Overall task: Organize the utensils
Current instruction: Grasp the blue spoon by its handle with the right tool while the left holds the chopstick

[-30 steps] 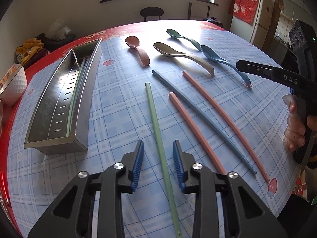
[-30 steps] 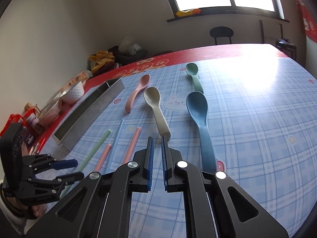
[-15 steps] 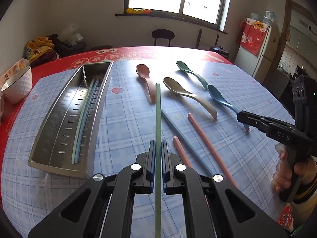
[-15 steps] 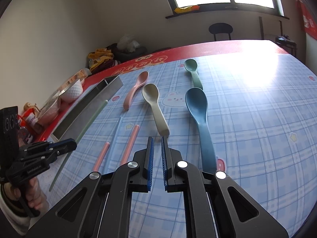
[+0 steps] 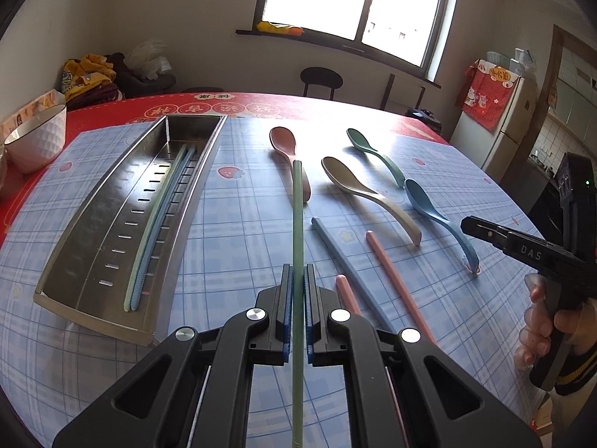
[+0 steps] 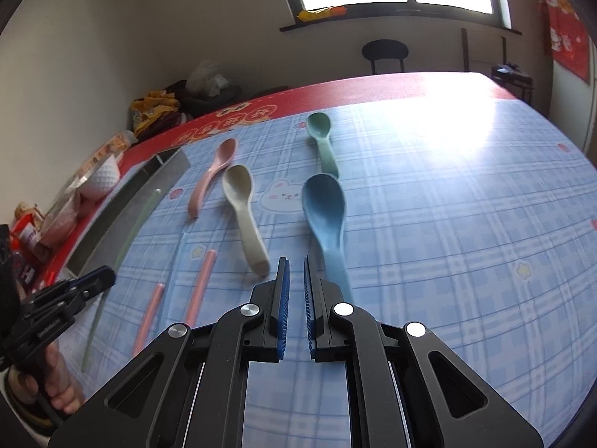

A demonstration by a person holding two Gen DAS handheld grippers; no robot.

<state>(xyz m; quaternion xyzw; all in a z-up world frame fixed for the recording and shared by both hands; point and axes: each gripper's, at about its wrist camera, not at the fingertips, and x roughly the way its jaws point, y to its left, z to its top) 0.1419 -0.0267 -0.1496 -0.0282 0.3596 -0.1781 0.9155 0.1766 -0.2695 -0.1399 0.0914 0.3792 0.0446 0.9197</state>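
My left gripper (image 5: 297, 272) is shut on a green chopstick (image 5: 297, 205), which it holds off the table, pointing away along the fingers. In the right wrist view the left gripper (image 6: 108, 274) and the green chopstick (image 6: 128, 239) hang beside the long metal tray (image 6: 123, 209). That tray (image 5: 93, 317) holds a green and a blue chopstick (image 5: 156, 224). On the cloth lie a blue chopstick (image 5: 347, 261), two pink chopsticks (image 5: 391, 272) and several spoons (image 5: 335, 168). My right gripper (image 6: 296, 261) is shut on nothing, just short of the blue spoon (image 6: 324, 209).
A white bowl (image 5: 35, 138) stands at the table's left edge beyond the tray, with snack packets (image 6: 30, 231) near it. A person's hand (image 5: 537, 336) holds the right gripper (image 5: 464, 224) at the right. A stool (image 5: 321, 78) and a fridge (image 5: 496, 127) stand behind the table.
My left gripper has shut on the green chopstick and lifted it off the table, tilting up so more of the room shows. The right gripper has stayed shut and nearly still.
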